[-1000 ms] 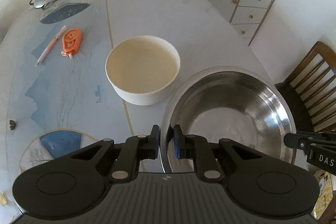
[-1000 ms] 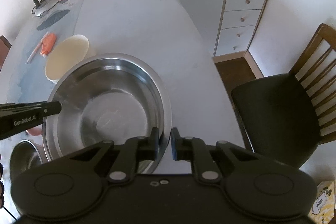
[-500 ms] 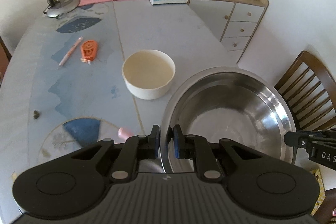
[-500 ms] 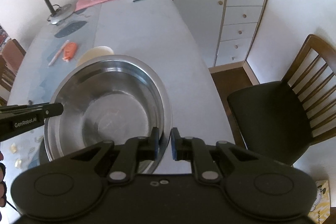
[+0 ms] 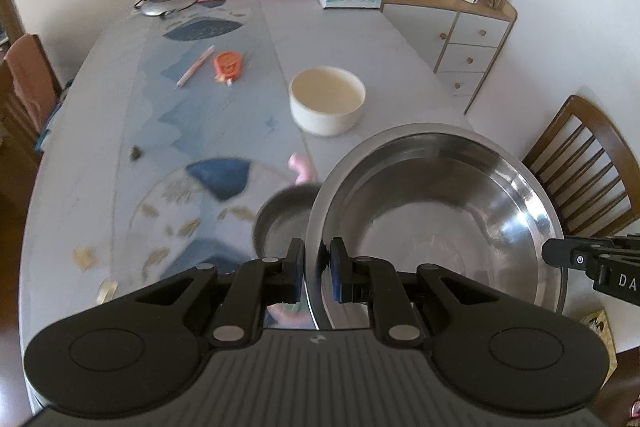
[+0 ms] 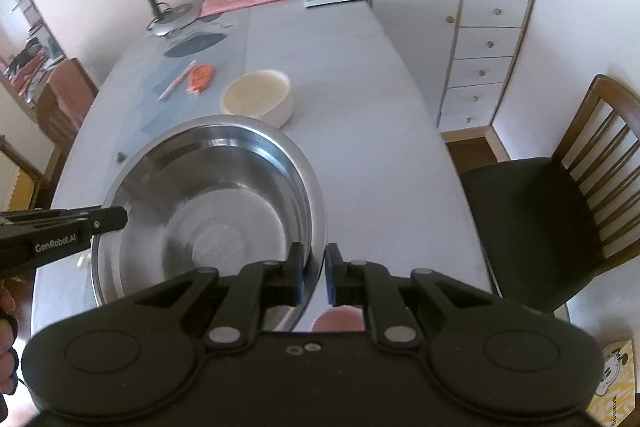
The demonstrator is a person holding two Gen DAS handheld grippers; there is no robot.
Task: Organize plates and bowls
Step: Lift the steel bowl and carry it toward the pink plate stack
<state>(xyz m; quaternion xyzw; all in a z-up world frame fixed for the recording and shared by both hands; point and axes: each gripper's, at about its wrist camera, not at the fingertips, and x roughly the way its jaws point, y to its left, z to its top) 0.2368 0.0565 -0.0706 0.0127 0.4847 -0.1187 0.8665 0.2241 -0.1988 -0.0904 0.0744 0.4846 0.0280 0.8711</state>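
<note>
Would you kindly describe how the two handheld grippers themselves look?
Both the left gripper and the right gripper are matte black, with rounded housings, silver pivot screws and blue pads on the fingers. The left one's side reads "GenRobot.AI" in white.

Steel basin [image 5: 436,223] lifted higher off table [image 5: 340,39]; small steel bowl [image 5: 280,223] uncovered beneath.

Black fingers [image 5: 296,269], blue pads [image 6: 330,279], silver screws

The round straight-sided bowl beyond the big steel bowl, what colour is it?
The round straight-sided bowl is cream, inside and out. It shows best in the left wrist view.
</note>
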